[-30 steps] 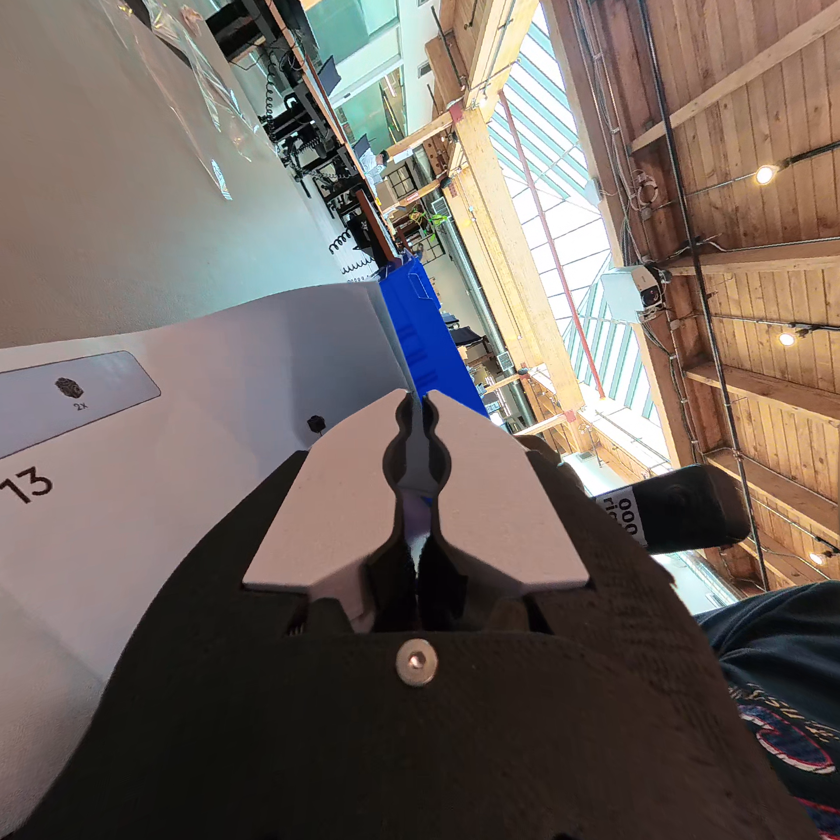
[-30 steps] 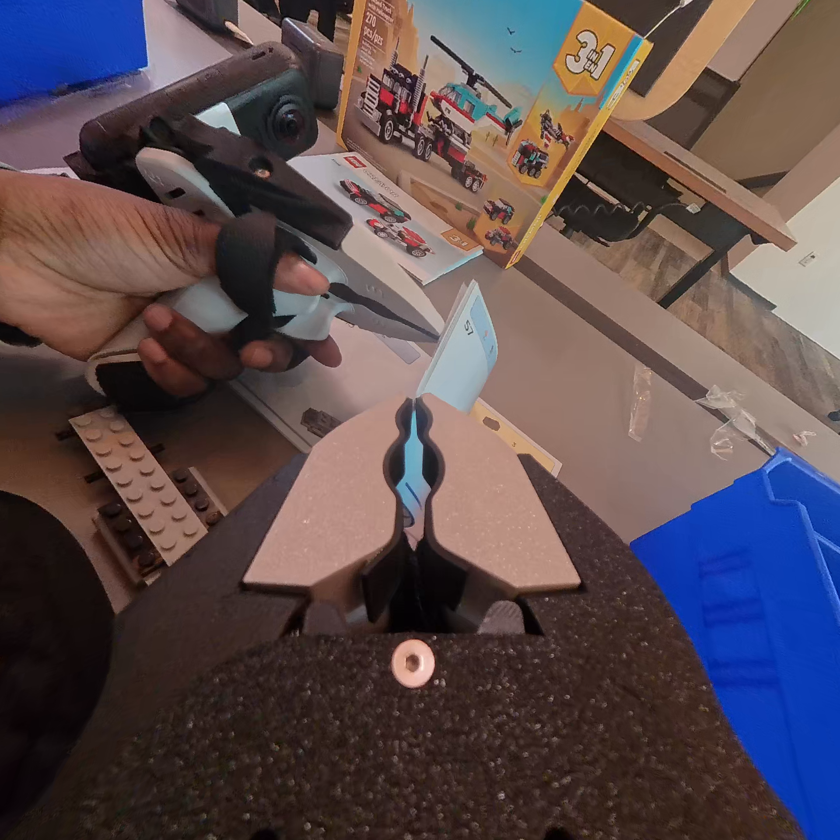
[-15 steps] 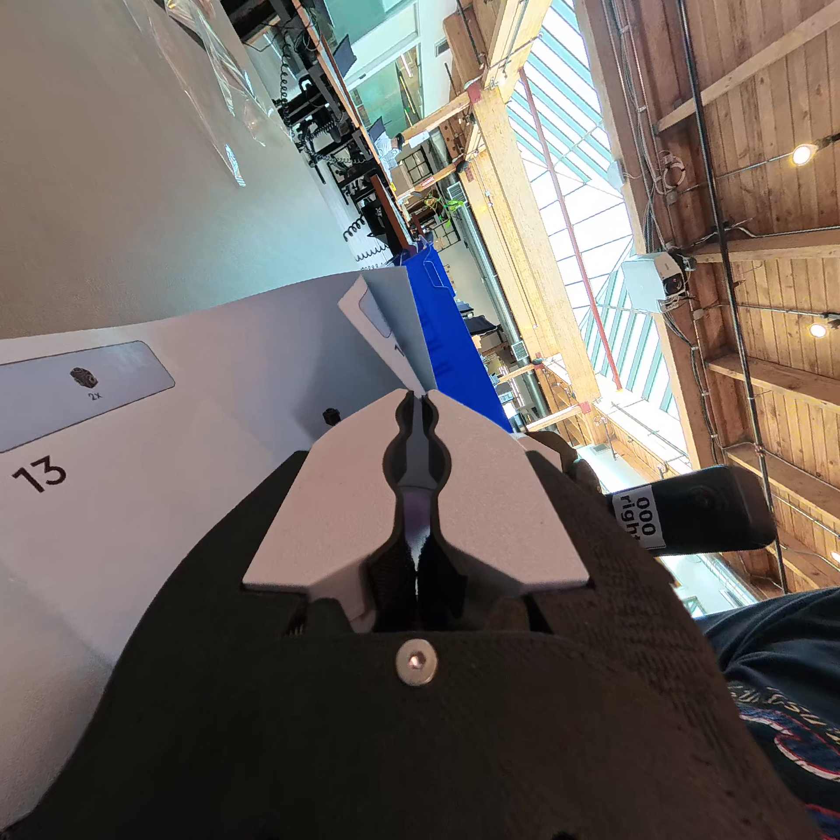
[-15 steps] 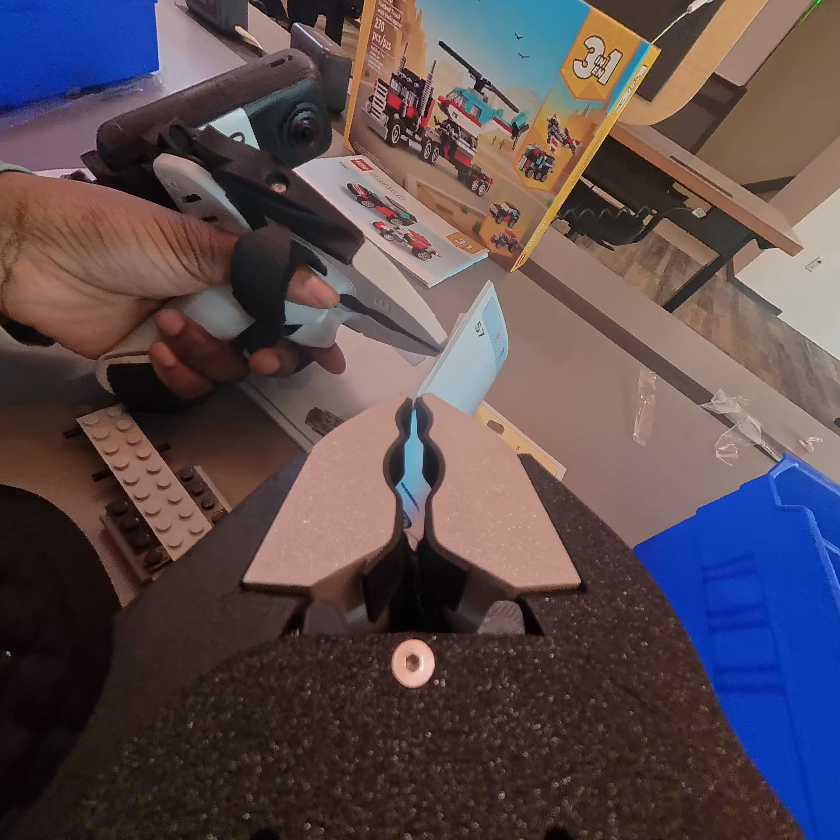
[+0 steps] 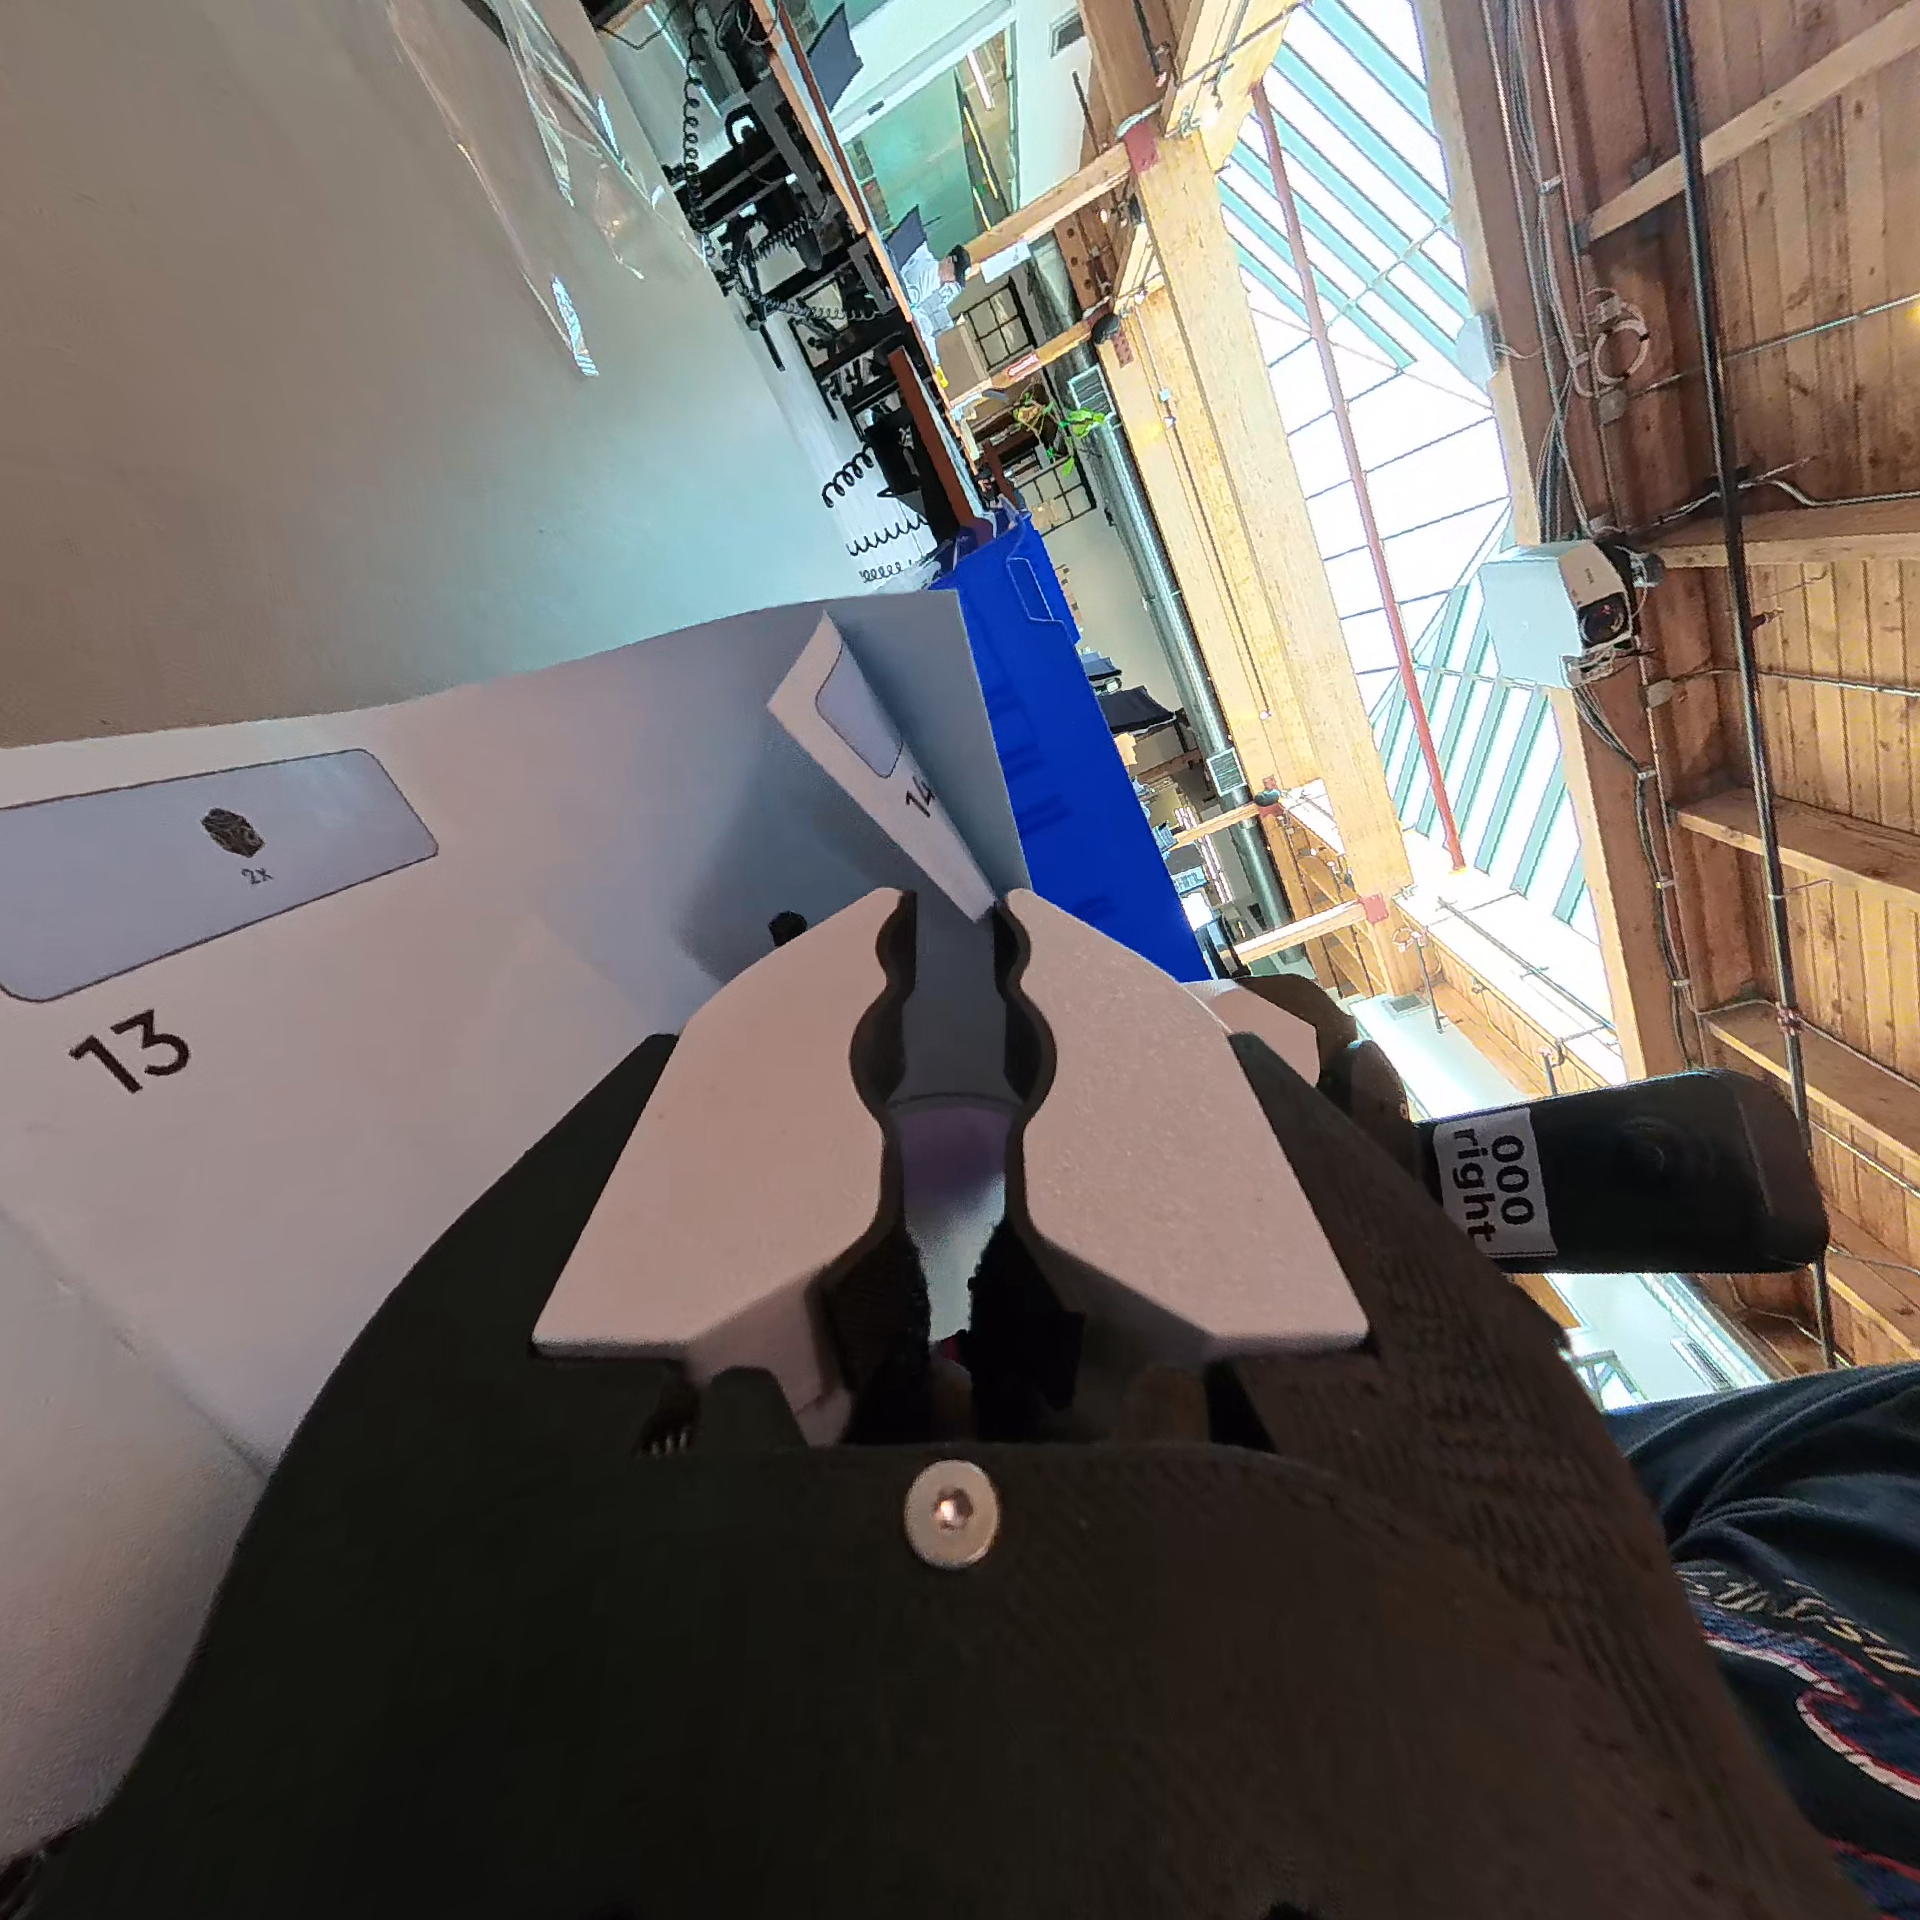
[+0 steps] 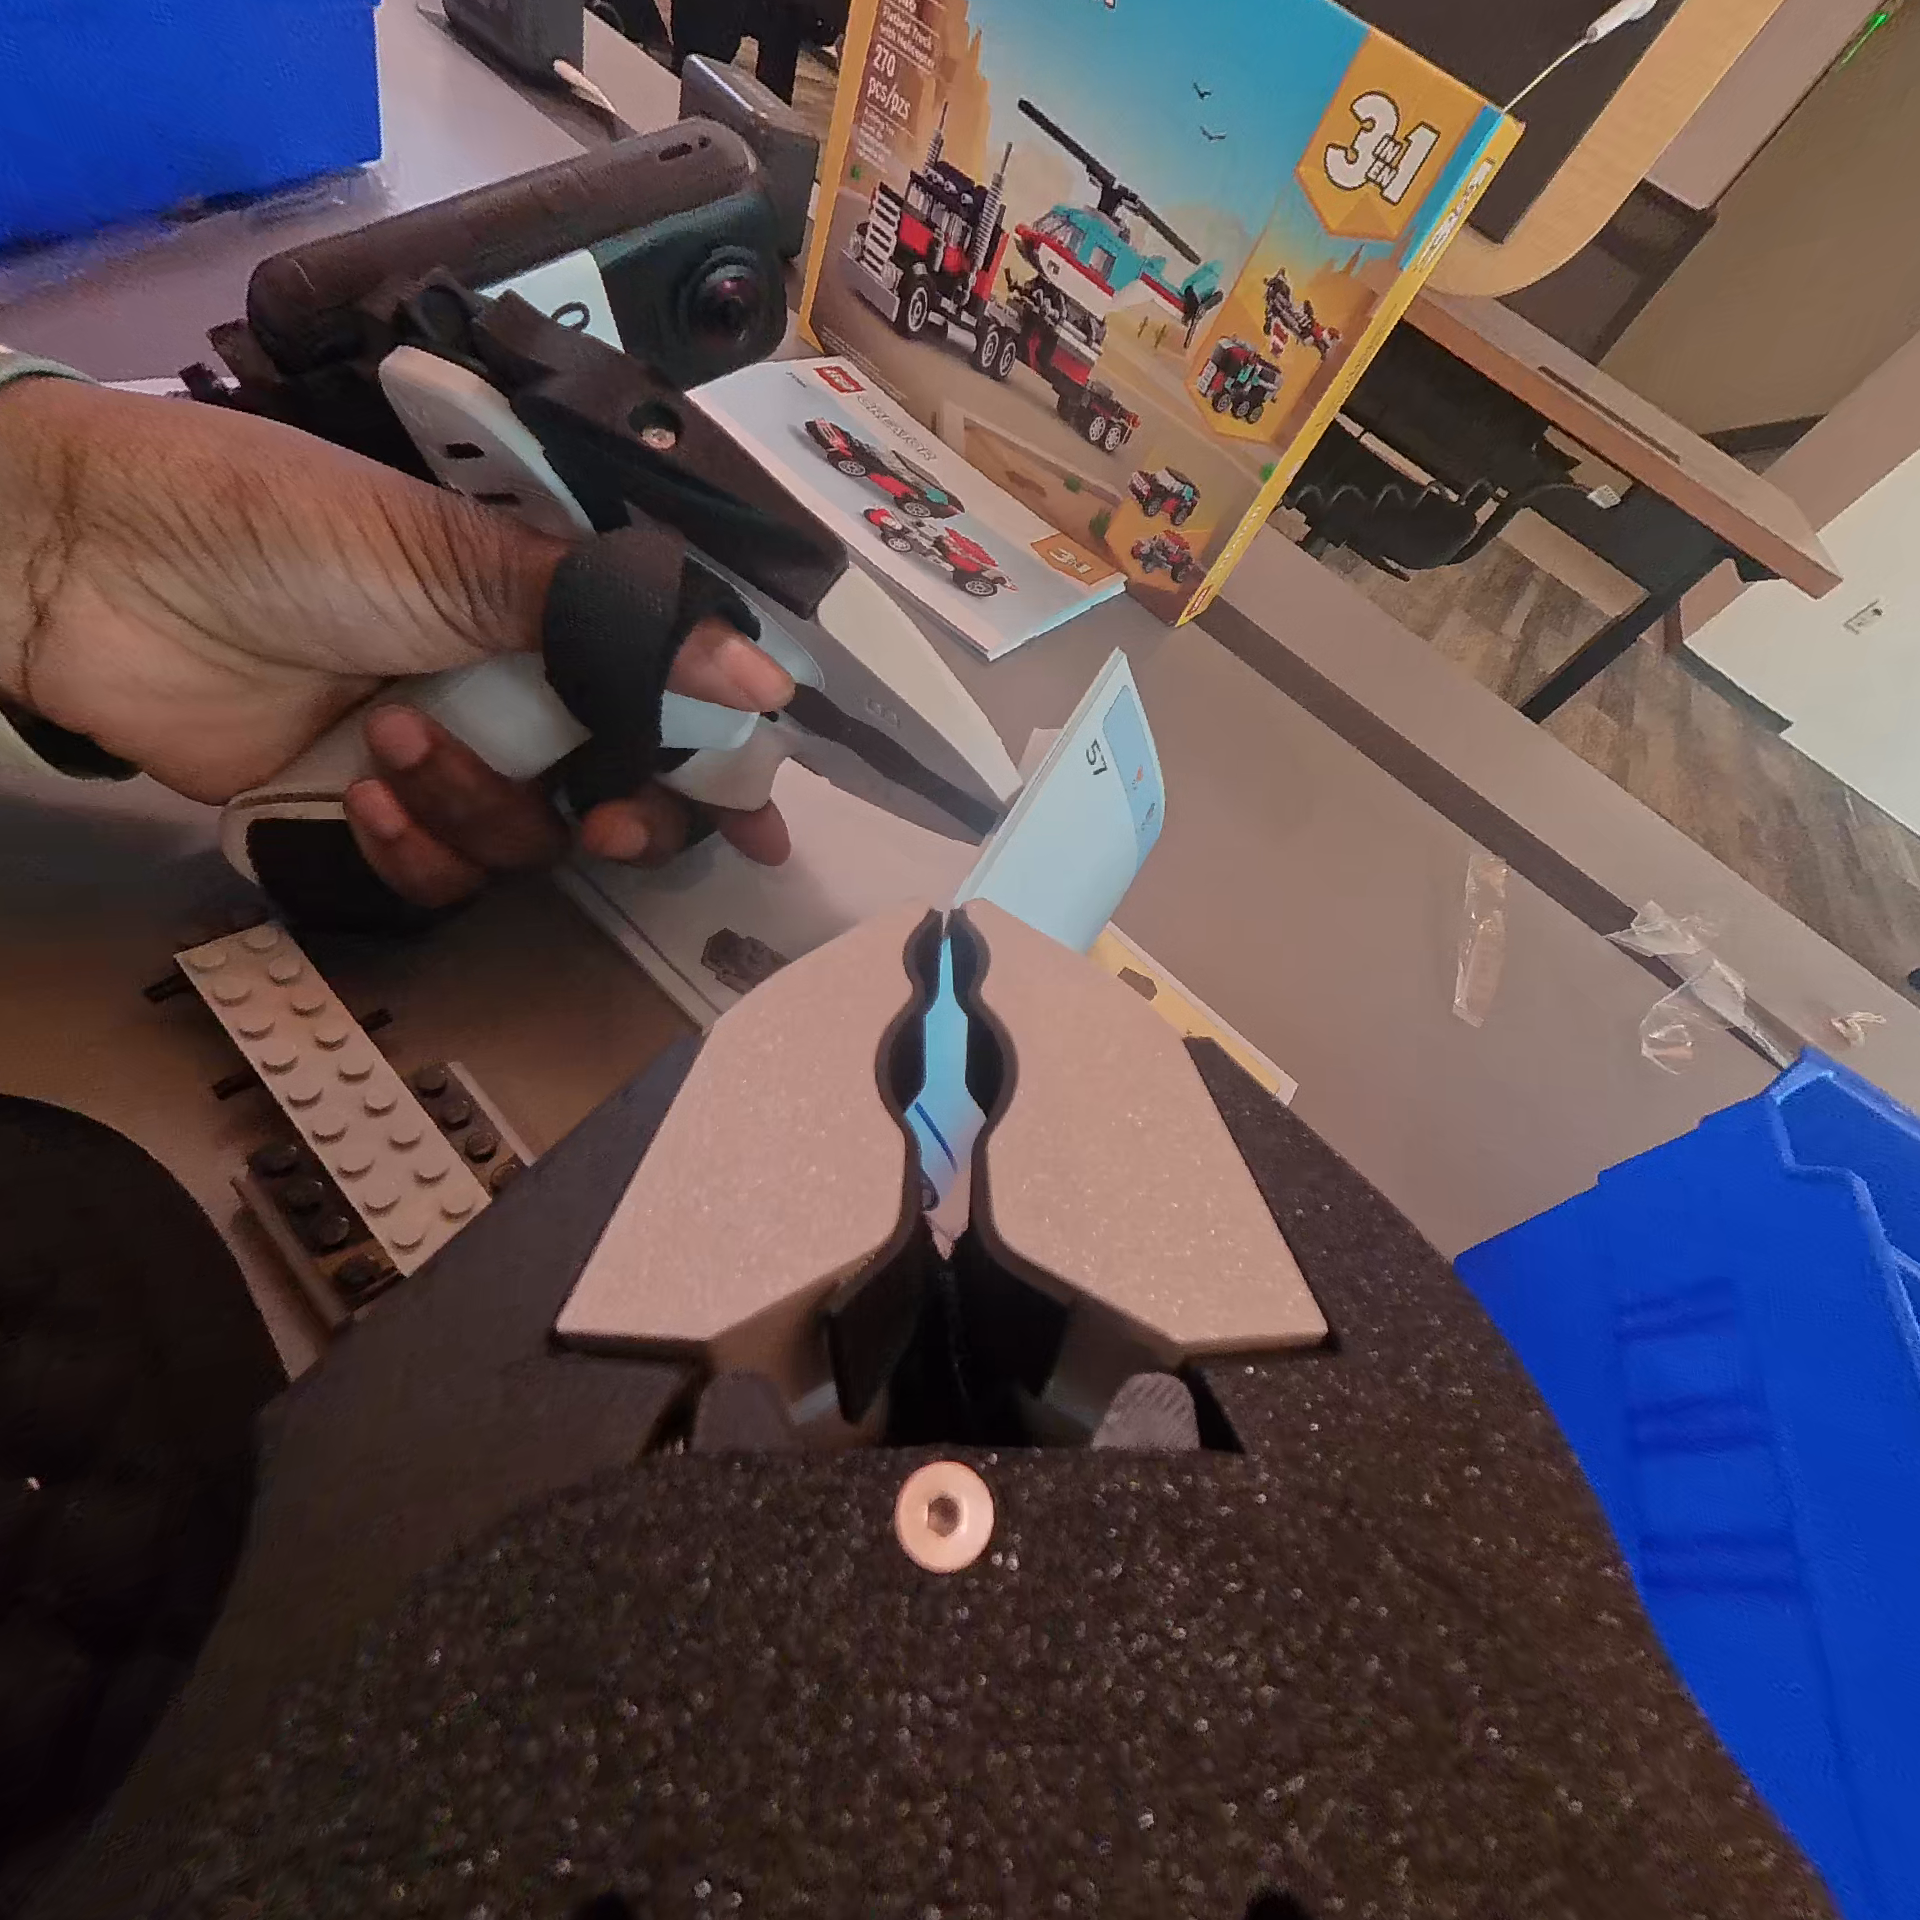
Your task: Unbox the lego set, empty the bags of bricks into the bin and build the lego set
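Note:
My right gripper [image 6: 948,914] is shut on a light blue page [image 6: 1081,821] of the open instruction booklet and holds it upright off the table. My left gripper [image 5: 958,909] is slightly open, with the edge of that lifted page [image 5: 914,727] in the gap between its tips. In the right wrist view a hand holds the left gripper [image 6: 987,821] with its tips at the page's edge. The booklet's flat page [image 5: 416,987] lies under the left gripper. A partly built model with a tan plate [image 6: 322,1070] lies at the left.
The lego box [image 6: 1122,260] stands at the back of the grey table [image 6: 1351,883], with a second booklet [image 6: 914,488] lying in front of it. A blue bin [image 6: 1714,1455] is at the right. Clear plastic bag scraps [image 6: 1486,935] lie near the far edge.
The right gripper has lifted the page higher. The left gripper's jaws were shut and have opened a little, with the page edge now between their tips.

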`<state>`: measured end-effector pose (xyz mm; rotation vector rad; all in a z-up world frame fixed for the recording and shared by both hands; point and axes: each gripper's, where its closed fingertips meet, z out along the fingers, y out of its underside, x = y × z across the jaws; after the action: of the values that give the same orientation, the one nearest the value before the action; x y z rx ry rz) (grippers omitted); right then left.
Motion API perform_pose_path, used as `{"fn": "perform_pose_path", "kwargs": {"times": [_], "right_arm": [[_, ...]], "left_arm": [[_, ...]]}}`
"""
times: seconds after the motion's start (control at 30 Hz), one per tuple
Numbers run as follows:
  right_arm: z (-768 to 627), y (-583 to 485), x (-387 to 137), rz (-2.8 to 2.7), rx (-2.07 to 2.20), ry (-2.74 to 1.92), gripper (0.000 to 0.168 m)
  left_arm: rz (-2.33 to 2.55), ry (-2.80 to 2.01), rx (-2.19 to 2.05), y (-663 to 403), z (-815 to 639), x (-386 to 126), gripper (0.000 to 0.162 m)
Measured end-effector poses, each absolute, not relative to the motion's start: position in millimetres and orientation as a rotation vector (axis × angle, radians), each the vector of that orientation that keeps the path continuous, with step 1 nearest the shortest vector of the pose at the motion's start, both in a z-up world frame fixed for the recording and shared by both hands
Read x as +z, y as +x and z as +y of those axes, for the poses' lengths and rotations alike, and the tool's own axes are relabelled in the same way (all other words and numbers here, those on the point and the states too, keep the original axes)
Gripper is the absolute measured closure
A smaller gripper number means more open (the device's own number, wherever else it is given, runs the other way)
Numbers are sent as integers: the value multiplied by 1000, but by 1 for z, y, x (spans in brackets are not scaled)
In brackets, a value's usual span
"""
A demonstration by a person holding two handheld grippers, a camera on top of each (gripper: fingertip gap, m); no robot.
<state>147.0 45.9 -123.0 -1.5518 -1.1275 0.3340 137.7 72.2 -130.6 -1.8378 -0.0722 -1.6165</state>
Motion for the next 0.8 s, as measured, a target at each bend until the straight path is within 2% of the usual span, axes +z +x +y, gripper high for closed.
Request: {"fn": "perform_pose_path", "kwargs": {"times": [0.17,0.37,0.53,0.8], "right_arm": [[45,146,-124,-1137,339,-1547,167],[43,144,-122,-1143,351,-1528,166],[44,144,-119,-1110,371,-1524,165],[51,159,-99,-1020,354,-1474,136]], "left_arm": [[-63,-1838,-1621,139,71,-130,148],[-85,-1743,-1750,139,68,-119,160],[-73,-1722,-1739,138,68,-116,162],[36,-1754,-1637,124,64,-103,162]]}}
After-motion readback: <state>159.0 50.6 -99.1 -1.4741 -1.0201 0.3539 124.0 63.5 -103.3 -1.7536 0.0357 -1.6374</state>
